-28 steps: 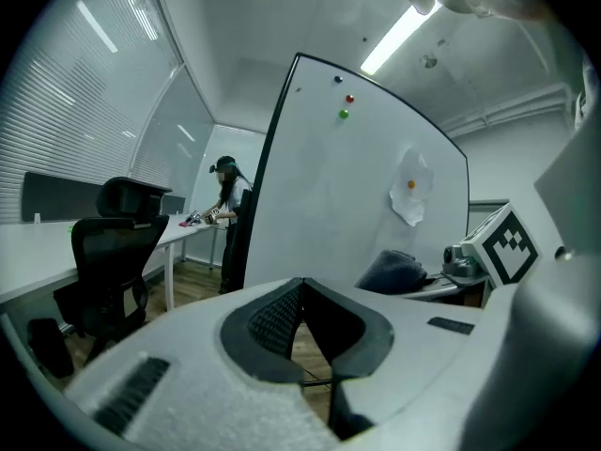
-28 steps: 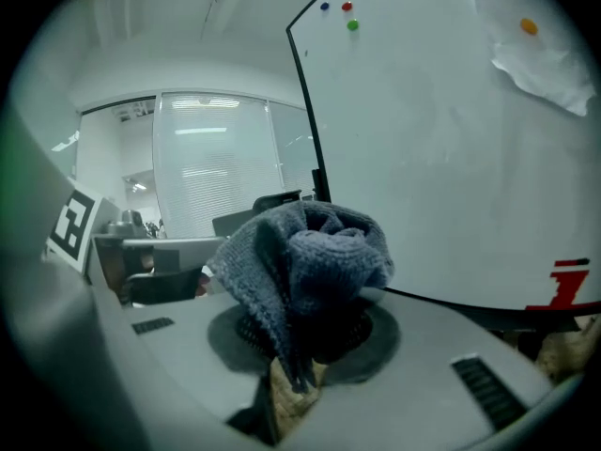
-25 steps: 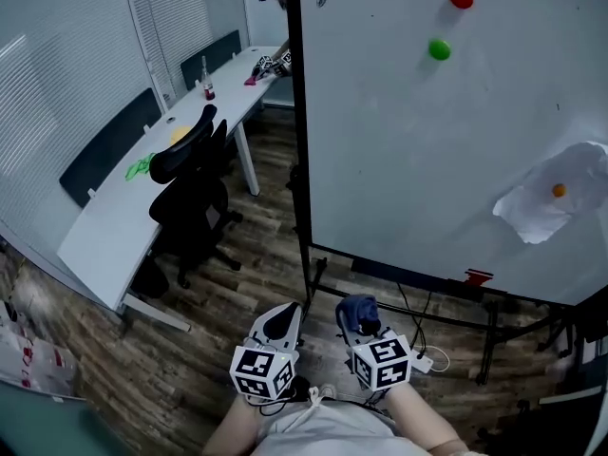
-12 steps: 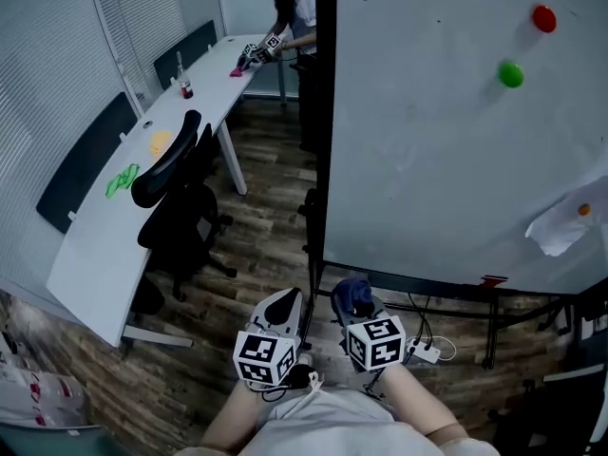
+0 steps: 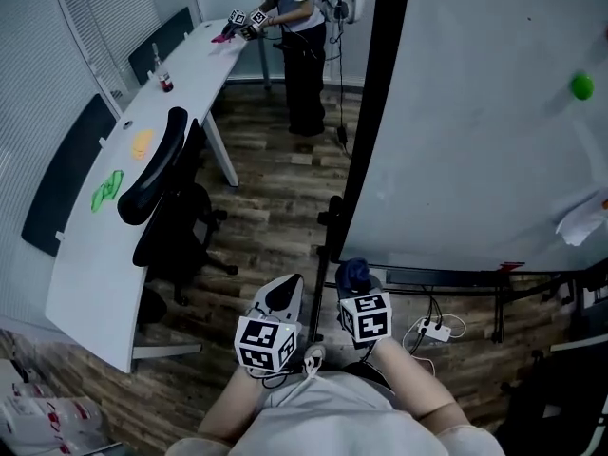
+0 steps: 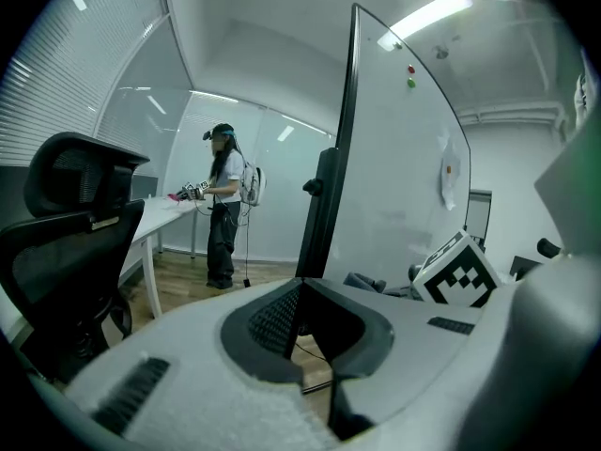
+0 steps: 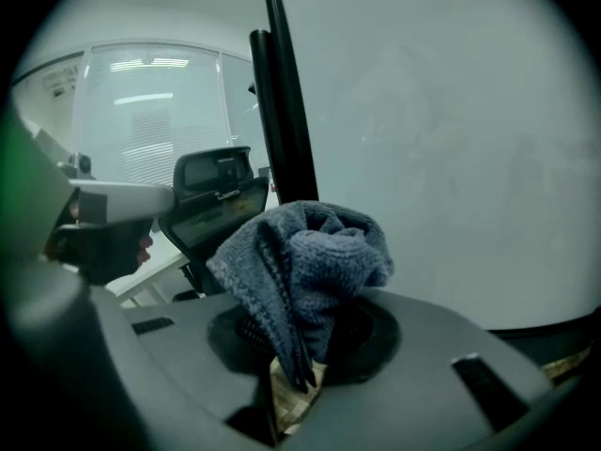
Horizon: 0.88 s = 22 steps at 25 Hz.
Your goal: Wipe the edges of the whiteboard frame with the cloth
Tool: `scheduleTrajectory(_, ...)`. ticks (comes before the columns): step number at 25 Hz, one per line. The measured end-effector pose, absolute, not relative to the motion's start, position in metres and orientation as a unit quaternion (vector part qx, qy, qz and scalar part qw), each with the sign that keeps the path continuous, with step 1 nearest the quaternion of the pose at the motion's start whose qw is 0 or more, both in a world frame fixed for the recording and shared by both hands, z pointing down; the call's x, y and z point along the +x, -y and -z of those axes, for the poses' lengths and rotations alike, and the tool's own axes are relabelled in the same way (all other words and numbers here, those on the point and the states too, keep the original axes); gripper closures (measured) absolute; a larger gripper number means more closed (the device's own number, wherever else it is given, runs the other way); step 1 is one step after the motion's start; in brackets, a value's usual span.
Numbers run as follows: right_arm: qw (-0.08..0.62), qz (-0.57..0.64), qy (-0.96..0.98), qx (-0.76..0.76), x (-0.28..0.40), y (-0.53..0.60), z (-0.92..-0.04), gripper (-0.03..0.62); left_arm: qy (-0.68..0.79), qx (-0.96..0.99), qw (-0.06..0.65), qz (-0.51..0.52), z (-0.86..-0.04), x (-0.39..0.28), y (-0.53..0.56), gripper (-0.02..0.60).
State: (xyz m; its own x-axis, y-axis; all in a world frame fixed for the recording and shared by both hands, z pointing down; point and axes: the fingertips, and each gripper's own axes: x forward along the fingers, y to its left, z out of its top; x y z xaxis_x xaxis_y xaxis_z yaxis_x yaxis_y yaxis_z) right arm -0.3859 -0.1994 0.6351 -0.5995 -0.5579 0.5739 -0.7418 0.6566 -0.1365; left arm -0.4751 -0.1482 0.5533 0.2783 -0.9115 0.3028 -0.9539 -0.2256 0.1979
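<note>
Blue-grey cloth [image 7: 305, 266] sits pinched in right gripper [image 7: 299, 344] (left gripper [image 6: 300, 291] pressed together, empty).

Two grippers [image 5: 284, 293] [image 5: 357, 291], one cloth [image 7: 300, 256], one whiteboard [image 5: 475, 131], one chair [image 5: 157, 183].

desk [image 5: 90, 264] left, chair [image 5: 152, 174] beside it, whiteboard [image 5: 475, 131] right

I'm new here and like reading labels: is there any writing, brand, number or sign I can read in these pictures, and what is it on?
Nothing here can be read.
Marker cubes: black-and-white square patterns, no letters.
Red tag under the whiteboard: too small.
Notice on the glass wall: blurred.
Cloth: no label showing.
</note>
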Motion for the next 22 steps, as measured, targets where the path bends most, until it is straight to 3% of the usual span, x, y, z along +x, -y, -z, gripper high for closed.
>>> scheduleTrajectory(6, 0.296, -0.164, 0.864, 0.372, -0.399, 0.21, -0.667, 0.517, 0.586, 0.787, 0.18, -0.067, -0.562, -0.484, 0.157, 0.563)
scheduleTrajectory(22, 0.29, -0.128, 0.881, 0.352, -0.418, 0.223, -0.63, 0.517, 0.578, 0.793, 0.18, -0.066, -0.563, -0.487, 0.161, 0.563)
